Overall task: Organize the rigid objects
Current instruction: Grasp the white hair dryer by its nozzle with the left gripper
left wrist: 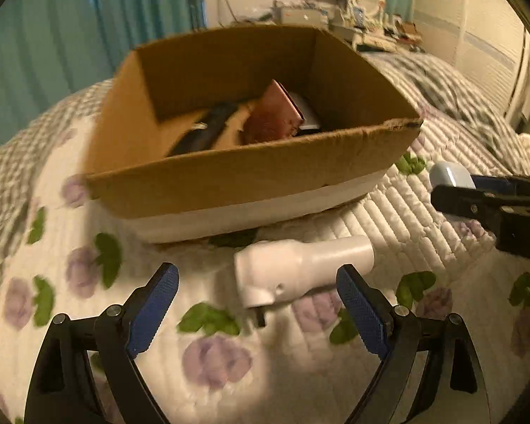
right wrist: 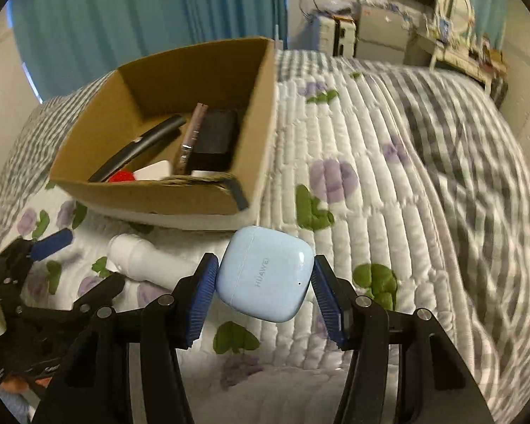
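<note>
A cardboard box [left wrist: 229, 176] sits on the quilted bed and also shows in the right wrist view [right wrist: 159, 198]. It holds a reddish wallet [left wrist: 274, 115], a dark long object [left wrist: 203, 130], a black block [right wrist: 217, 141] and a red item [right wrist: 122, 176]. A white plastic device [left wrist: 300, 268] lies on the quilt in front of the box, between the fingers of my open left gripper [left wrist: 256, 282]. My right gripper [right wrist: 265, 279] is shut on a light blue earbuds case [right wrist: 265, 272], held above the quilt right of the box.
The floral quilt [right wrist: 371, 194] covers the bed. A desk with clutter [left wrist: 353, 17] and a dark screen stand at the far wall. Teal curtains [left wrist: 53, 35] hang behind the box. The right gripper with the case shows at the right edge of the left wrist view [left wrist: 452, 180].
</note>
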Motion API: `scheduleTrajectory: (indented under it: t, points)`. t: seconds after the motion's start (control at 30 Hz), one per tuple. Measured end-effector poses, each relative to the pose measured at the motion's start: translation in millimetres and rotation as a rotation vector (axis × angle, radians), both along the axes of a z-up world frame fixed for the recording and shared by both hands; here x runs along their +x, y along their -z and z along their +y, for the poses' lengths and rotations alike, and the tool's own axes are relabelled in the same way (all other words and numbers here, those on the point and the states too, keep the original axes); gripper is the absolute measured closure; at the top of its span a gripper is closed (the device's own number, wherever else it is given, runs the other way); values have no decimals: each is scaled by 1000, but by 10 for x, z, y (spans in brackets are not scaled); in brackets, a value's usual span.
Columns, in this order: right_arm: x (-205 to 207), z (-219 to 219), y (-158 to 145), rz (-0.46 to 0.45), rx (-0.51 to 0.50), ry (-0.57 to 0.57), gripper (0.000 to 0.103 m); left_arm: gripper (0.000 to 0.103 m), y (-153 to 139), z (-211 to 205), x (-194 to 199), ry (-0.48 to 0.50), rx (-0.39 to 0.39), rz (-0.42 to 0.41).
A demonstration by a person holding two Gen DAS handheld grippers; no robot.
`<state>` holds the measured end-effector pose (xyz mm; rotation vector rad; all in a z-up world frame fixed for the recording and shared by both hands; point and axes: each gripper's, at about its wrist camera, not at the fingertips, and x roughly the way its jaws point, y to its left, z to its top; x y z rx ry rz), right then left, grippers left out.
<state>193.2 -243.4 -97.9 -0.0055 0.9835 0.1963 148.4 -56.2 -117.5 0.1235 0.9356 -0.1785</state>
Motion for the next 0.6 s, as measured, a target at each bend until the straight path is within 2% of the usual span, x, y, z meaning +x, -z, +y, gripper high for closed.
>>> scheduleTrajectory:
  t: [0.13, 0.2, 0.3, 0.47, 0.6]
  points:
    - [36, -123, 96, 38, 33, 11, 49, 10, 112, -96, 130, 55, 34, 8]
    - [54, -113, 114, 40, 47, 9, 49, 10, 136, -116, 180, 75, 21, 1]
    - [57, -80, 124, 38, 45, 4, 49, 12, 204, -166, 205, 119, -6, 33]
    - [25, -112, 116, 28, 63, 14, 49, 22, 249, -271, 4, 195, 27, 72]
    - [-30, -135, 75, 17, 63, 18, 49, 22, 155, -289, -189, 233, -4, 99]
